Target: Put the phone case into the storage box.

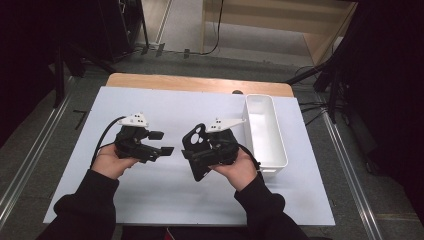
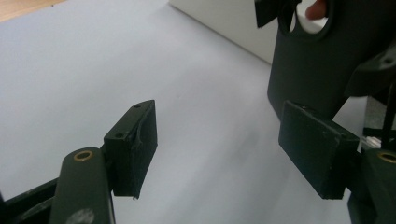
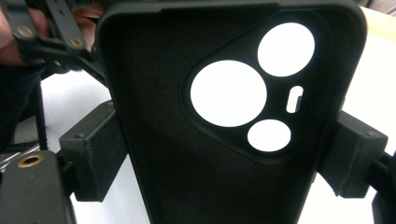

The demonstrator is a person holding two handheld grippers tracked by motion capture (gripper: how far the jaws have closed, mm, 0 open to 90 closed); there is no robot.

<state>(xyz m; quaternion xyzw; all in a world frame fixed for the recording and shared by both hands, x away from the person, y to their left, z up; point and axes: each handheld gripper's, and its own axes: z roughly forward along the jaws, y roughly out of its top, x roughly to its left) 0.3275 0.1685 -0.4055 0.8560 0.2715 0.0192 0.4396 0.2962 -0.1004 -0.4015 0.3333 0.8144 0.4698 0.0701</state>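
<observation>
We hold one black phone case (image 3: 187,140) above the white desk (image 1: 165,195), pinched by its edges in the right tool (image 1: 202,155), which could let it slip or twist when the one spread, empty left tool (image 1: 162,142) reaches it, beside one white bin (image 1: 272,155).

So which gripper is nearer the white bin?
Right. The right gripper, gripping the phone case, sits just beside the white bin; the left gripper, open, lies farther off across the mat.
</observation>
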